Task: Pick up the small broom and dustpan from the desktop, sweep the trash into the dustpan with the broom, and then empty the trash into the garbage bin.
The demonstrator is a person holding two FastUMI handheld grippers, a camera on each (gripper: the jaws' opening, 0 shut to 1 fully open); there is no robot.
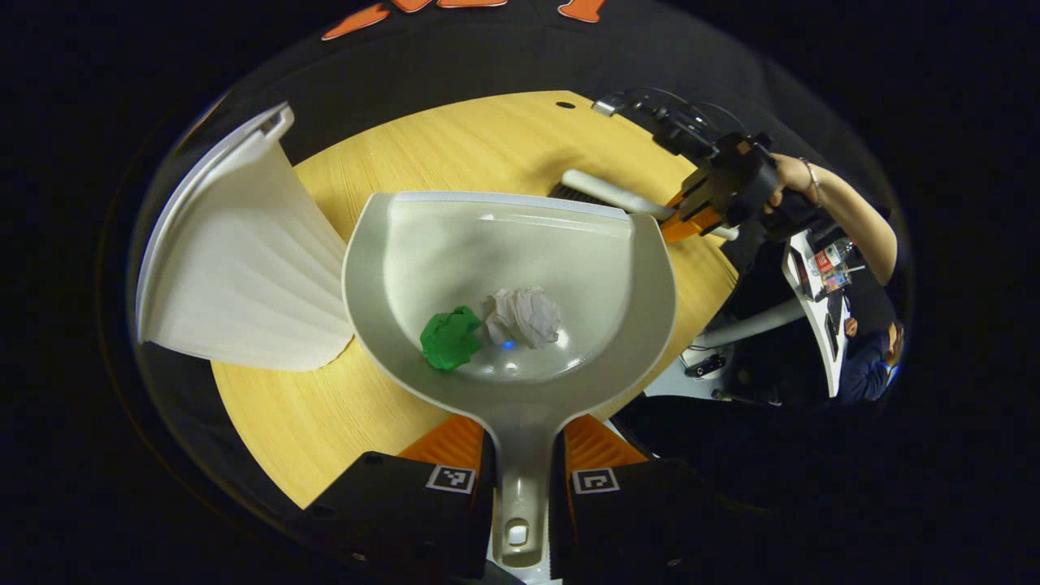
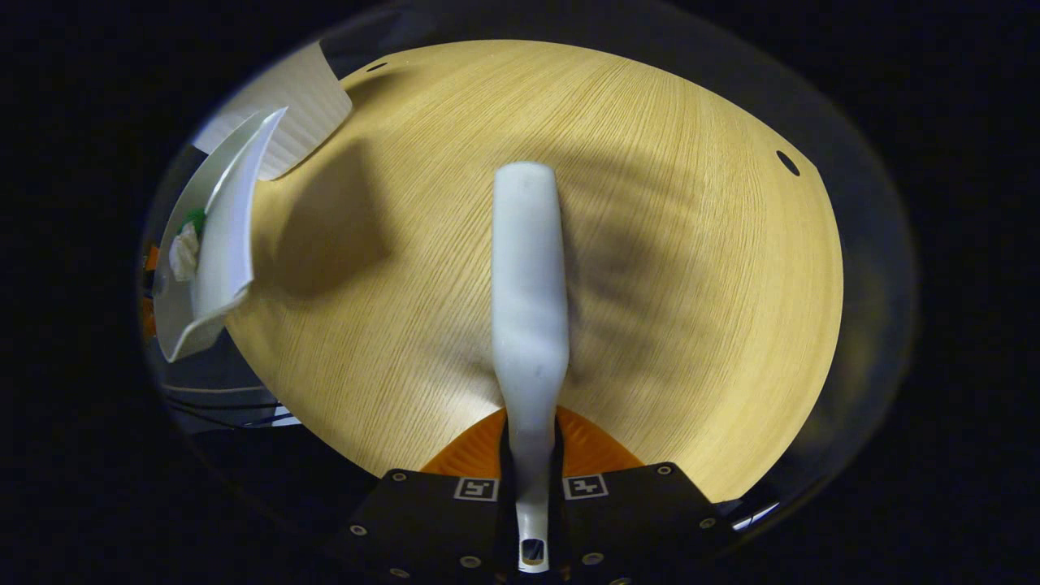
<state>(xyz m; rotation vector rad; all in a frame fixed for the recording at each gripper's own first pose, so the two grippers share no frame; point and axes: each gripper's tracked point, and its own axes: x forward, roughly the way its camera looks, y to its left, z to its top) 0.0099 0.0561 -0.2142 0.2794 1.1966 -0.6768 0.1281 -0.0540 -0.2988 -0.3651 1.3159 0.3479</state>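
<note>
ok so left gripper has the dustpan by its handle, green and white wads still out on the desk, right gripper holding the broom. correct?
Not quite: the green wad and white wad lie inside the dustpan, as the left gripper view shows. The left gripper does grip its handle, and the right gripper holds the broom.

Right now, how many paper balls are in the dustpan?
2. A green paper ball lies in the dustpan, and a white paper ball touches it on the right. None seems hidden.
</note>
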